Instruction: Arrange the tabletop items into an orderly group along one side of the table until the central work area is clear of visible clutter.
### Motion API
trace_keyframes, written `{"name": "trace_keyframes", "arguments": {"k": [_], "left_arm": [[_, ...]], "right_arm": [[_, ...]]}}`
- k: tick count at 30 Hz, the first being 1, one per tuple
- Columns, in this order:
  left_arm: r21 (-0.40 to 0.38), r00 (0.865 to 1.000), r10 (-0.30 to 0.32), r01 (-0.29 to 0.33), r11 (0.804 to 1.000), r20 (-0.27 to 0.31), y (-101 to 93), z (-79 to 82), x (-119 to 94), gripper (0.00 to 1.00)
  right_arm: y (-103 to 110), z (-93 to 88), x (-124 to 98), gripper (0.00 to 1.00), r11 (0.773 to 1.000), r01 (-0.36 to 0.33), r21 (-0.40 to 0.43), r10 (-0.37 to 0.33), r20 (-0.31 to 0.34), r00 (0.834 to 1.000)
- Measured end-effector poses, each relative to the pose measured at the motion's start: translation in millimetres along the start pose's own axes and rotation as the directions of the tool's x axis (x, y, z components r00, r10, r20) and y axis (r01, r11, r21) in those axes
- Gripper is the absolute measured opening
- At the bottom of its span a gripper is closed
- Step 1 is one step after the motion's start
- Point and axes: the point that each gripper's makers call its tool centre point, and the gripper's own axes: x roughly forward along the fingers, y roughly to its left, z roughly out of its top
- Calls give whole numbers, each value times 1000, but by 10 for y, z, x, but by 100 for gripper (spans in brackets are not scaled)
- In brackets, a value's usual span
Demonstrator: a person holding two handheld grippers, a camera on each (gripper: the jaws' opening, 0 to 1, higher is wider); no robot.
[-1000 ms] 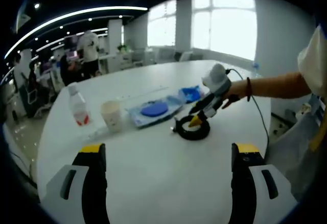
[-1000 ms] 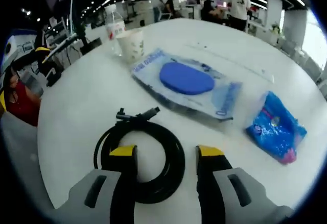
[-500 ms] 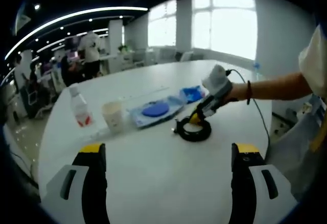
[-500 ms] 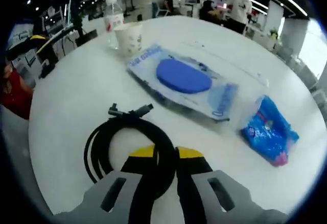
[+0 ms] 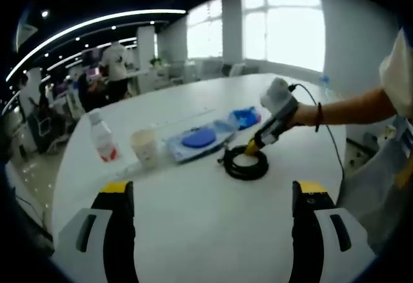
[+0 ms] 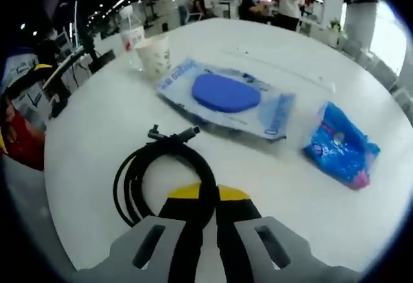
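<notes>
1. Now, left gripper view first: my left gripper (image 5: 210,196) hangs over the bare near part of the white table (image 5: 193,231) with its jaws spread wide and nothing between them, same as a second ago.
2. Across the table my right gripper (image 5: 251,147) reaches in from the right, tip down on the far edge of the black coiled cable (image 5: 245,165). A second ago its tip sat over the coil's middle.
3. Left of the coil lies the clear packet with a blue disc (image 5: 199,139), and beyond that the small blue bag (image 5: 245,117). Further left stand the paper cup (image 5: 144,147) and the plastic bottle (image 5: 102,138), close together.
4. Those four items sit where they did before; the row has only shifted a touch in view with my hand.
5. Over to the right gripper view: my right gripper (image 6: 206,196) has its yellow-tipped jaws pinched together on the cable (image 6: 164,167), the strand running down between them. A second ago they stood apart, straddling the coil's near side.
6. The coil's plug ends (image 6: 174,135) point toward the disc packet (image 6: 226,96), near it but apart.
7. The blue bag (image 6: 341,146) lies right of the packet; the cup (image 6: 153,54) and bottle (image 6: 132,35) stand at the far left edge.
</notes>
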Motion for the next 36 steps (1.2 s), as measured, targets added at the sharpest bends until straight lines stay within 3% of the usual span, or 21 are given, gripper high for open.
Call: {"name": "trace_keyframes", "arguments": {"k": [9,17,27,36], "left_arm": [[1,1000,3,-3,1000,-8,-3,-10,-2,99],[10,1000,7,-7,1000,-1,-2,11,0,99],[19,1000,3,-3,1000,-8,-18,13,9,99],[35,1000,-7,7,999,-21,-54,-11,23,99]], "right_arm": [[34,98,-246,3,992,-49,114,44,48,998],[-99,119,-497,3,987,-10,160,-4,88,996],[-331,-1,-694,3,973,5,230,-30,105,994],[-556,-147,-735,3,966,35,255,-56,77,995]]}}
